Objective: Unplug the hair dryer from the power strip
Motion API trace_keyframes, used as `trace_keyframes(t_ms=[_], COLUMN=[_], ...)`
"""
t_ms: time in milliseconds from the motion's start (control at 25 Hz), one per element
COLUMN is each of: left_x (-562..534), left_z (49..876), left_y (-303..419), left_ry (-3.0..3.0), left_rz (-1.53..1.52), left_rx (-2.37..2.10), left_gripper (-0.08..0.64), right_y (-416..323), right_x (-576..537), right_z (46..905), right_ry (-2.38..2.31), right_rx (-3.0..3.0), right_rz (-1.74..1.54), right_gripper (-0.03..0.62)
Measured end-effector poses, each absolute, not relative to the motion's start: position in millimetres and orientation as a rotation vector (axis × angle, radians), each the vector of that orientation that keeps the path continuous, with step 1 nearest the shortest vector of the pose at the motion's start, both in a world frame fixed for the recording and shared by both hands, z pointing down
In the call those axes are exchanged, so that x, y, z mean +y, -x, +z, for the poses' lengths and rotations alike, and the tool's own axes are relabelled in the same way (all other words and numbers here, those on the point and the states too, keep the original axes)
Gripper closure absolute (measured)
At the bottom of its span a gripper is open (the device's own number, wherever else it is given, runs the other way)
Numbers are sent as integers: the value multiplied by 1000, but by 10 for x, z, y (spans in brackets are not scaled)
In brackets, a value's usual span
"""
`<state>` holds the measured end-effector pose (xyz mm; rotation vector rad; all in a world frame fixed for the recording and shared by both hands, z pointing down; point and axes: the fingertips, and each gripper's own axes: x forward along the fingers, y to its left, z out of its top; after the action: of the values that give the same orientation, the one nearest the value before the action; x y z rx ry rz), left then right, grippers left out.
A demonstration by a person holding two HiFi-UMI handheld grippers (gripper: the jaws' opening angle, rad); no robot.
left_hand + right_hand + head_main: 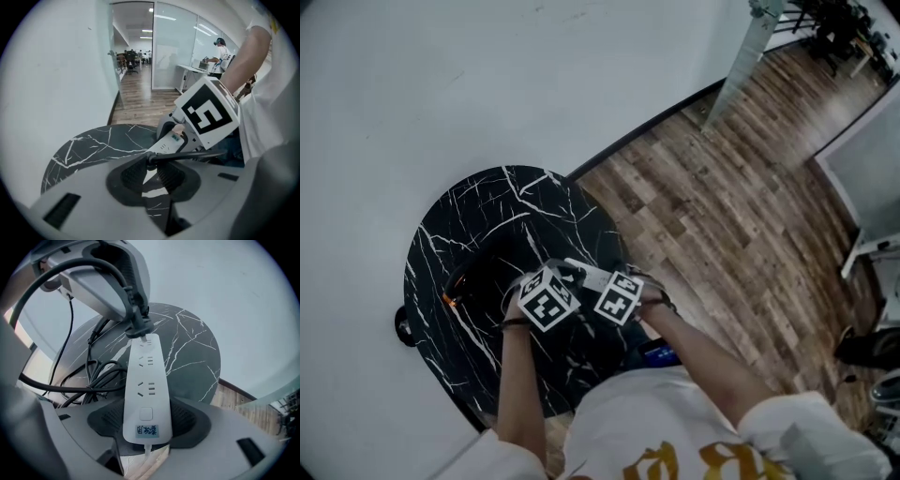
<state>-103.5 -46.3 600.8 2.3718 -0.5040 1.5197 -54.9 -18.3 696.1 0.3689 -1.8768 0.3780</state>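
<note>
A white power strip (145,390) lies lengthwise between the pads of my right gripper (146,420), which is shut on its switch end. At the strip's far end, my left gripper (133,319) is shut on the black plug (137,328), which is tilted over the last socket. I cannot tell whether the prongs are still in the socket. In the left gripper view the plug (151,159) sits between the pads, and its cord (197,154) runs off to the right. In the head view both grippers, left (555,279) and right (614,281), hang close together over the round black marble table (478,216).
A coil of black cord (93,373) lies on the table left of the strip. A dark object with an orange spot (450,298) rests at the table's left side. The table stands against a white wall (441,84), with wood floor (741,178) to its right.
</note>
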Motion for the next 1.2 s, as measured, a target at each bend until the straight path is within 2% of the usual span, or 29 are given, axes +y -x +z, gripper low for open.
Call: trace_keyframes(t_ms=[400, 760, 1200], left_x=[-200, 62, 189], left_z=[6094, 6321, 6560], left_y=[1355, 1292, 1245], left_ry=[-2268, -2219, -2156], left_rz=[1248, 1239, 1273], left_rx=[-795, -690, -634], left_gripper=[499, 492, 448], right_y=[436, 443, 254], right_x=[-179, -134, -302], right_z=[6994, 6899, 6399], right_ry=[-361, -345, -604], right_rx=[-1828, -1899, -2060], right_rz=[394, 464, 581], right_gripper=[324, 322, 322])
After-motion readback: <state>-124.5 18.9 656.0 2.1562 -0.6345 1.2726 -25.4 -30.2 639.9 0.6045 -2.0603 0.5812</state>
